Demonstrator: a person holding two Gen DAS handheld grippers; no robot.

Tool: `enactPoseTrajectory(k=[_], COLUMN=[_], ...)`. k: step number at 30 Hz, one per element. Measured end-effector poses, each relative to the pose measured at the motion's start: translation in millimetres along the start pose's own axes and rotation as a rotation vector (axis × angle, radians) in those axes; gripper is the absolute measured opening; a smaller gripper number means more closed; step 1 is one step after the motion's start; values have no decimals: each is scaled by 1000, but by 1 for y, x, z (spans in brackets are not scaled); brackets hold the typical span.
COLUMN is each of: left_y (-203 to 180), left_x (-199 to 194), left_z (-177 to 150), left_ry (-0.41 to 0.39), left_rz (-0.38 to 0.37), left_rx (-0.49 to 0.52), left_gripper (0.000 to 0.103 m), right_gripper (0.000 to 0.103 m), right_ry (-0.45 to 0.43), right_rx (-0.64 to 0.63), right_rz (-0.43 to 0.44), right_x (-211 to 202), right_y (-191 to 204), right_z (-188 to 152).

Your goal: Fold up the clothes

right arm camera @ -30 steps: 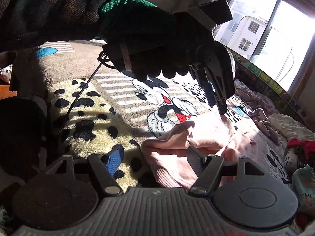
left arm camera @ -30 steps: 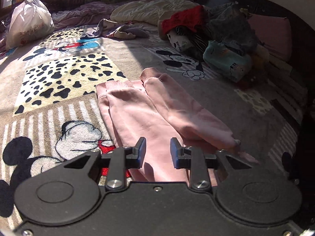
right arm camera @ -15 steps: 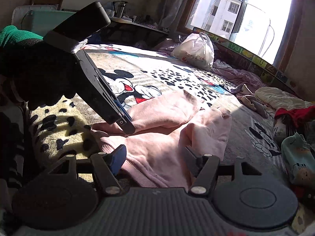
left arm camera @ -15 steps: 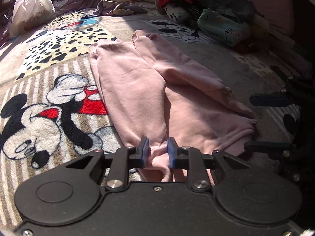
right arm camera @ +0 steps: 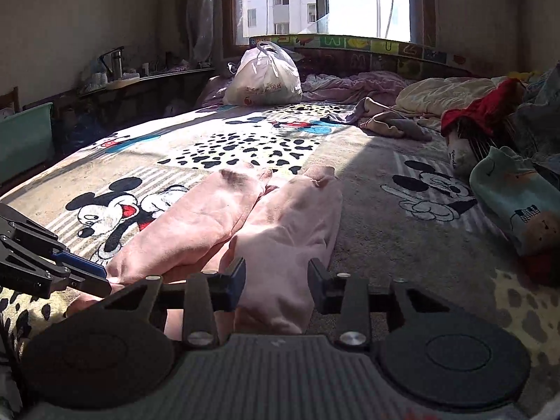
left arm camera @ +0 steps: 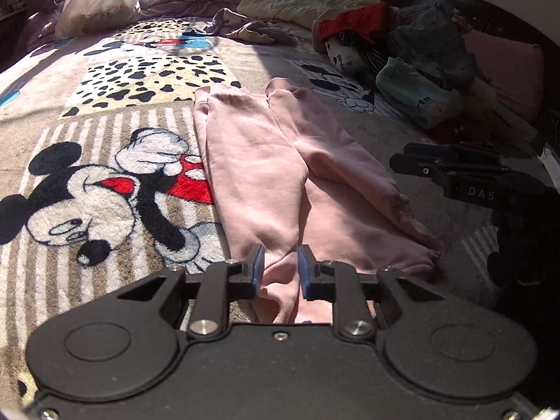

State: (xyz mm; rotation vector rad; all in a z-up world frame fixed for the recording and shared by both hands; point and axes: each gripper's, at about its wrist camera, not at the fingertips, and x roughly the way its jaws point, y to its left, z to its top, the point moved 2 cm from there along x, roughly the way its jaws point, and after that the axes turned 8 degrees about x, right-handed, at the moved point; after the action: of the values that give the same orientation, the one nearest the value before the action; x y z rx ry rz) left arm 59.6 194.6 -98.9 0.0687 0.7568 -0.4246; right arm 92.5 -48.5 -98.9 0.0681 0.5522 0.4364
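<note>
Cartoon blanket (left arm camera: 105,182); left gripper (left arm camera: 280,266) pinching pink pants (left arm camera: 259,175); right gripper (right arm camera: 276,280) open.

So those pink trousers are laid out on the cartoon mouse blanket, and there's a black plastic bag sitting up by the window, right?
Nearly. The pink trousers do lie on the cartoon mouse blanket, but the plastic bag by the window is white, not black. The right wrist view shows it plainly.

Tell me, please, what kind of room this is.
Probably a bedroom at home: a bed with a cartoon-mouse blanket, loose clothes piled at its side, and a window at its far end.
</note>
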Motion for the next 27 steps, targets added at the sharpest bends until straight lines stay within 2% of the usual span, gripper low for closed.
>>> enactPoseTrajectory(k=[2,3,4,5,6,8,11,15,17,20,22,25,27], left_y=[1,1,-2,-4,-7,-8,-3,17,29,55,68,86,96], left_x=[4,12,20,29,29,19,2,2,11,37,58,94,113], left_z=[-4,-8,-13,-18,-17,-7,9,43,62,93,105,121,126], left_ry=[19,42,57,72,72,71,20,-30,-46,-62,-53,-23,-11], left_rz=[16,7,-9,-24,-26,-8,-2,25,41,18,6,-10,-20], left_rx=[-17,-27,-25,-22,-9,7,5,-10,-29,-90,-125,-172,-204], left_gripper=[19,19,19,19,19,19,19,19,19,19,20,27,28], right_gripper=[32,31,31,31,31,31,31,31,31,31,31,32,32], right_ry=[15,43,96,187,203,182,167,127,116,112,113,127,134], right_rx=[13,22,27,18,-5,-40,-23,-10,2,46,101,186,219], right_rz=[16,20,22,22,22,25,33,36,35,36,41,51,54], right_x=[11,20,31,48,53,48,30,14,18,31,41,57,66], right_y=[-1,-1,-1,1,3,7,6,-1,-4,-10,-17,-30,-36], right_z=[1,-2,-7,-17,-22,-23,-13,8,22,39,49,62,68])
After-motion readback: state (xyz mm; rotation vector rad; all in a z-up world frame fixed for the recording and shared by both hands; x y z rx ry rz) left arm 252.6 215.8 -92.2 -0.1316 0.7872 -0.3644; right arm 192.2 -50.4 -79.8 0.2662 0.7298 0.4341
